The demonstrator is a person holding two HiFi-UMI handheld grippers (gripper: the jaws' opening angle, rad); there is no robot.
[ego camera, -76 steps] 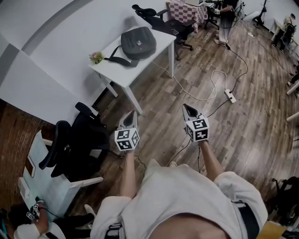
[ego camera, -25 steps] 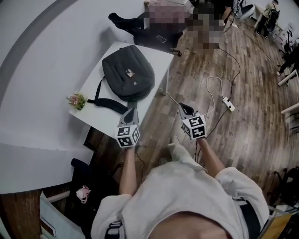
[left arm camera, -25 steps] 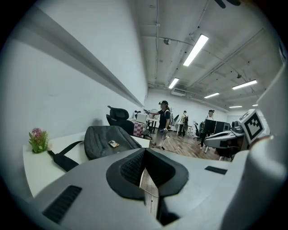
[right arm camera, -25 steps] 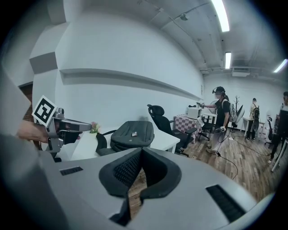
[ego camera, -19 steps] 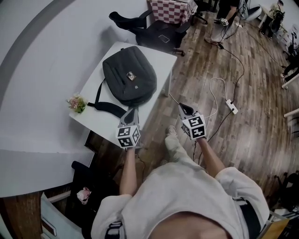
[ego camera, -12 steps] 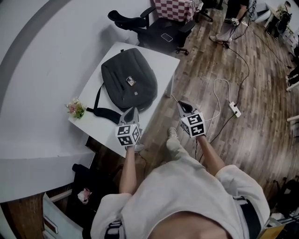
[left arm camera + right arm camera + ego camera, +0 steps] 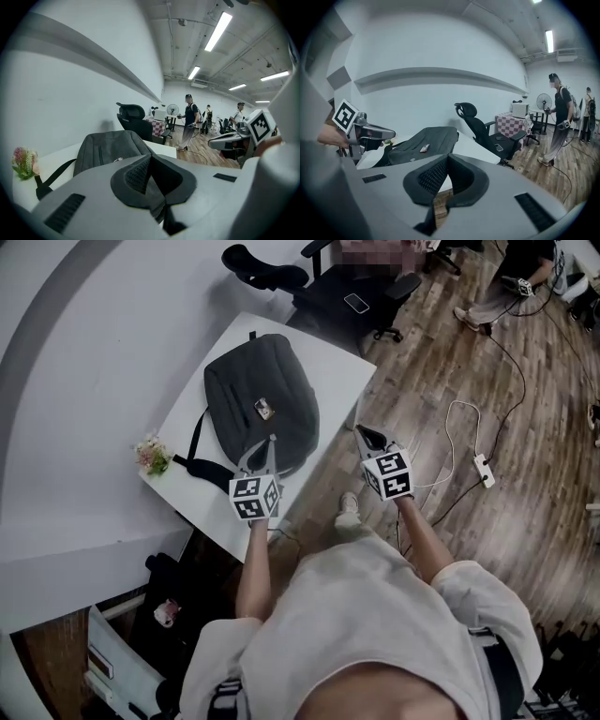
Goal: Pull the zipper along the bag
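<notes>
A dark grey backpack (image 7: 261,399) lies flat on the white table (image 7: 328,362), a small tag on its top and its strap trailing toward the near left. My left gripper (image 7: 265,444) is shut and empty, its tip over the bag's near end. The left gripper view shows the bag (image 7: 110,147) just beyond the closed jaws (image 7: 151,161). My right gripper (image 7: 366,435) is shut and empty too, hanging off the table's right edge above the floor. It looks across at the bag (image 7: 424,143) over its closed jaws (image 7: 446,161). I cannot make out the zipper pull.
A small flower sprig (image 7: 150,454) sits at the table's left edge. A black office chair (image 7: 352,292) stands behind the table. A cable and power strip (image 7: 484,470) lie on the wood floor at right. A person (image 7: 557,122) stands farther off.
The table and bag have come nearer. Both grippers moved forward, still shut; the left tip has gone from the table's near edge to the bag's near end.
</notes>
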